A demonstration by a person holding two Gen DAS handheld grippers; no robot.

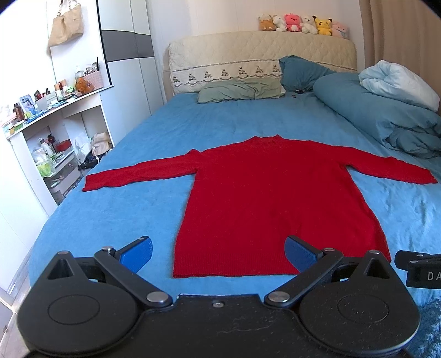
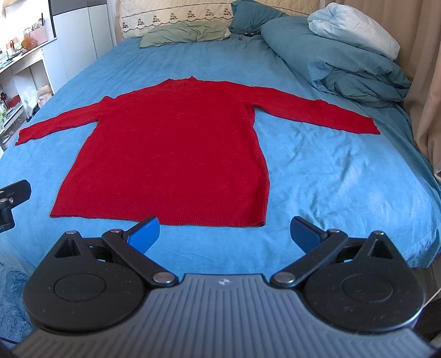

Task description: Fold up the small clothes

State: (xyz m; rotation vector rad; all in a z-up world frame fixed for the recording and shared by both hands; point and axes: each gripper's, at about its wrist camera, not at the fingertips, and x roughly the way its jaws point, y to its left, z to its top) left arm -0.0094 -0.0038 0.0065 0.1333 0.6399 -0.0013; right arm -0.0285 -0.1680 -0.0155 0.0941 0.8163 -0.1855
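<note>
**bystander1:** Left wrist view has the red sweater (image 1: pixel 264 198) laid flat on the blue bed sheet (image 1: pixel 132 214), both sleeves out sideways, neck toward the headboard (image 1: pixel 261 55). Left gripper (image 1: pixel 219 254) hangs over the hem's left corner, jaws spread wide, gripping nothing.

**bystander2:** Yep, and the right gripper (image 2: pixel 224 234) sits just short of the hem's right corner, jaws spread too. Rolled duvet (image 2: pixel 344 52) is off to the right, green pillow (image 2: pixel 184 34) up top.

Plush toys (image 1: pixel 303 24) line the headboard (image 1: pixel 261 46); rolled duvet (image 2: pixel 344 52) beside pillows (image 2: pixel 187 34).
</note>
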